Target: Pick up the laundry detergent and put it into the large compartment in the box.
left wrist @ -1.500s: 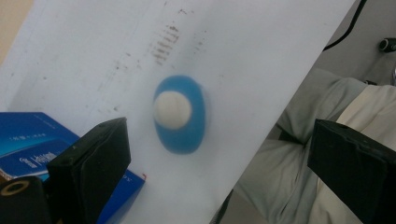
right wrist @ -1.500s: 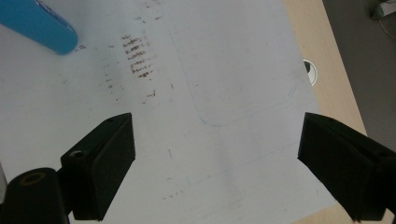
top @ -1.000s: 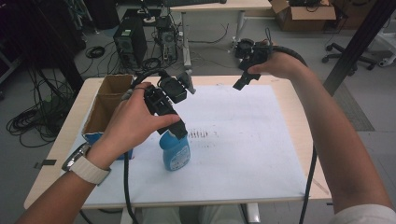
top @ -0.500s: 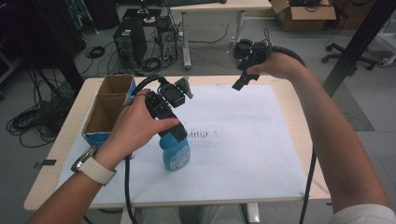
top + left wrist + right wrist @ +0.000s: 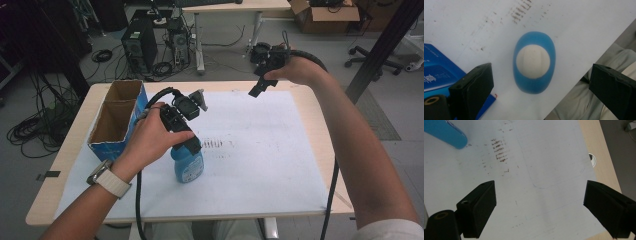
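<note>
Dim, even indoor light, soft shadows, slight blur, dark room edges.

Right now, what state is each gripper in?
Left gripper: open, empty, poised directly above the blue bottle.
Right gripper: open, empty, over the white sheet.

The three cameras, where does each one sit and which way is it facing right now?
High view: above the person's side, looking forward and down on the table; both forearms, left claw, right claw show.
Left gripper view: on the left claw, looking straight down on the bottle; two black jaws wide apart.
Right gripper view: on the right claw, looking down at the paper; jaws wide apart.
Shared: bottle, box.
</note>
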`<state>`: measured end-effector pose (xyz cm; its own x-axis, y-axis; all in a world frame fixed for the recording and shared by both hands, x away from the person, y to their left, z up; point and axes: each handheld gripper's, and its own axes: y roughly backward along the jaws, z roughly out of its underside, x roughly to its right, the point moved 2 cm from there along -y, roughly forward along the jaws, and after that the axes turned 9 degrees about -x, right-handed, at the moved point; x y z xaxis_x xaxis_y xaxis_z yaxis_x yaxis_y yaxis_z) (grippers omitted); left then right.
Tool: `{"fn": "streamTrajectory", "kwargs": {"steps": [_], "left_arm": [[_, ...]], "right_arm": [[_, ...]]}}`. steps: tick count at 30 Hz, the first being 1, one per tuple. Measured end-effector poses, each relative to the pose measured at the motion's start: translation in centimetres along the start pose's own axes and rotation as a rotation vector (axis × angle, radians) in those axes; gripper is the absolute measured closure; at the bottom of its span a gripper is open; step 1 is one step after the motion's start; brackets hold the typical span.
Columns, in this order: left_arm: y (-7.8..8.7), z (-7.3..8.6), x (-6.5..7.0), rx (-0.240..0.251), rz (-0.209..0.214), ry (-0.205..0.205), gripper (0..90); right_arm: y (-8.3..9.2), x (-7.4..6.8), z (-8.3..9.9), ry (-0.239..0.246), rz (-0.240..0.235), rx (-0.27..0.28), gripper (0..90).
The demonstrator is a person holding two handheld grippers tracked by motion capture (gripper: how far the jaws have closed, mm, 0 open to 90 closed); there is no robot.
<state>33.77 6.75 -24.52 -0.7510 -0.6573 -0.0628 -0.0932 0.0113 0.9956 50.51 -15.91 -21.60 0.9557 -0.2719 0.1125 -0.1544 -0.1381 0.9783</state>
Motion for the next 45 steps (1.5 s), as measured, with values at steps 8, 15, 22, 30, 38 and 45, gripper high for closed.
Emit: {"fn": "streamTrajectory", "kwargs": {"steps": [8,15,22,30,38,45], "left_arm": [[-1.3,-0.2,-0.2,0.004,0.014,0.002,6.5],[-2.2,-0.4,-0.1,0.002,0.022,-0.017,6.7],[-3.4,-0.6,-0.1,-0.004,0.034,-0.015,7.3],[-4.3,-0.5,-0.3,-0.014,0.043,-0.008,9.5],[-4.6,-0.5,-0.5,-0.019,0.043,-0.005,11.6],[-4.7,-0.5,-0.5,-0.017,0.045,-0.002,16.2]], "right_arm": [[-0.2,0.0,-0.1,0.001,-0.002,-0.001,10.9],[-0.3,0.1,-0.2,0.003,-0.003,0.001,10.9],[-0.4,0.1,-0.2,-0.002,-0.006,-0.006,10.9],[-0.5,0.1,-0.3,0.008,-0.004,0.0,10.9],[-0.5,0.1,-0.4,0.009,-0.003,0.0,10.9],[-0.4,0.1,-0.3,0.004,-0.002,-0.002,10.9]]}}
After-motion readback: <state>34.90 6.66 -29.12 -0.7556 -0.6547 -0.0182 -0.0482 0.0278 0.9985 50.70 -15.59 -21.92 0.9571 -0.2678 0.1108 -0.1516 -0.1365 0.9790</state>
